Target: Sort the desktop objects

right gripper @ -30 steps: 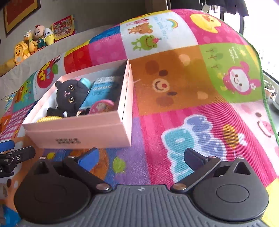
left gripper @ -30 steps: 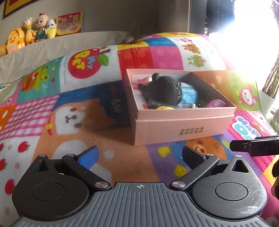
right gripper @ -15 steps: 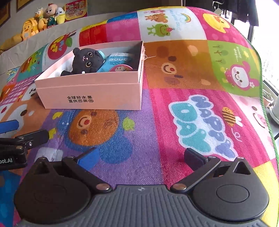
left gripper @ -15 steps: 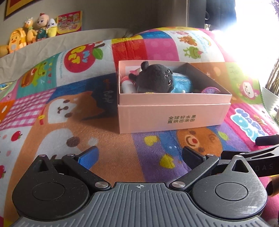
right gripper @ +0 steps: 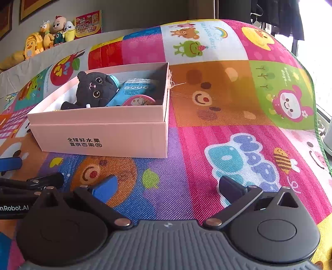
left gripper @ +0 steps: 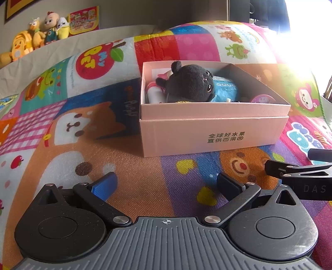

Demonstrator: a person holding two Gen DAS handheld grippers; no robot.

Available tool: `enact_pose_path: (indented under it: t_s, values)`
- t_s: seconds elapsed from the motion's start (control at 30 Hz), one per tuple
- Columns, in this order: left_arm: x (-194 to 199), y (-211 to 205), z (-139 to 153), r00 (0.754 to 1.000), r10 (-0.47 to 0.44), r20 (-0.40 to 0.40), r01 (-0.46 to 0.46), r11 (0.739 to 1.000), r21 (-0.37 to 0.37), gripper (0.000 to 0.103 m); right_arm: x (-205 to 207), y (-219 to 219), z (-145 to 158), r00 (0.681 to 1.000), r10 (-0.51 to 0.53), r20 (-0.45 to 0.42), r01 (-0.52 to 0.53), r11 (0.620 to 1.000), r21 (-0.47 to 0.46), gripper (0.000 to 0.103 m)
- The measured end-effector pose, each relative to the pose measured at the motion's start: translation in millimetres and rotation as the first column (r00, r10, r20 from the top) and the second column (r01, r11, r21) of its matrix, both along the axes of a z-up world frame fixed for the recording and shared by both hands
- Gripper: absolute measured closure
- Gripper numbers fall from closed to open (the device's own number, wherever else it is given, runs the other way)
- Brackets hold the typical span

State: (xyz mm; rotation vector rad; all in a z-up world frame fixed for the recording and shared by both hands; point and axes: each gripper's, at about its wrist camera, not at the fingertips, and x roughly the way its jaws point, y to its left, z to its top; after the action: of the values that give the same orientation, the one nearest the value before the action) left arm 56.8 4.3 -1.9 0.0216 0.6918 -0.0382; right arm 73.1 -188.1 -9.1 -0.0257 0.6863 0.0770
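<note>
A pink cardboard box (left gripper: pixel 213 133) (right gripper: pixel 103 135) stands on the colourful play mat. Inside lie a black plush cat (left gripper: pixel 191 83) (right gripper: pixel 94 89), a blue packet (left gripper: pixel 225 89) (right gripper: pixel 137 88), a round pink tin (left gripper: pixel 262 98) (right gripper: pixel 138 100) and a pink-white item (left gripper: pixel 153 91). My left gripper (left gripper: pixel 166 184) is open and empty, low over the mat in front of the box. My right gripper (right gripper: pixel 167 187) is open and empty, in front of the box's right corner. Each gripper shows at the edge of the other's view.
The cartoon-patterned mat (right gripper: pixel 228 103) covers the whole surface and drops off at the right by a bright window. Plush toys (left gripper: pixel 37 35) and a red card (left gripper: pixel 84 19) line a ledge at the back left.
Both grippers have pulled back from the box and stayed open. The box now sits farther away and more centred in the left wrist view.
</note>
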Motion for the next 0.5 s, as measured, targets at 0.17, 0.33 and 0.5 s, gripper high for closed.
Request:
enact_pose_path:
  t_s: [0.17, 0.33, 0.5]
  values:
    - [-0.1, -0.6, 0.1, 1.000, 0.000, 0.000, 0.000, 1.000, 0.000, 0.000, -0.2, -0.5, -0.1, 1.000, 0.000, 0.000, 0.000, 1.000, 0.002, 0.000]
    - [-0.1, -1.1, 0.3, 1.000, 0.000, 0.000, 0.000, 1.000, 0.000, 0.000, -0.3, -0.7, -0.2, 1.000, 0.000, 0.000, 0.000, 1.000, 0.002, 0.000]
    - [-0.1, -0.7, 0.2, 1.000, 0.000, 0.000, 0.000, 1.000, 0.000, 0.000, -0.4, -0.4, -0.2, 1.000, 0.000, 0.000, 0.000, 1.000, 0.001, 0.000]
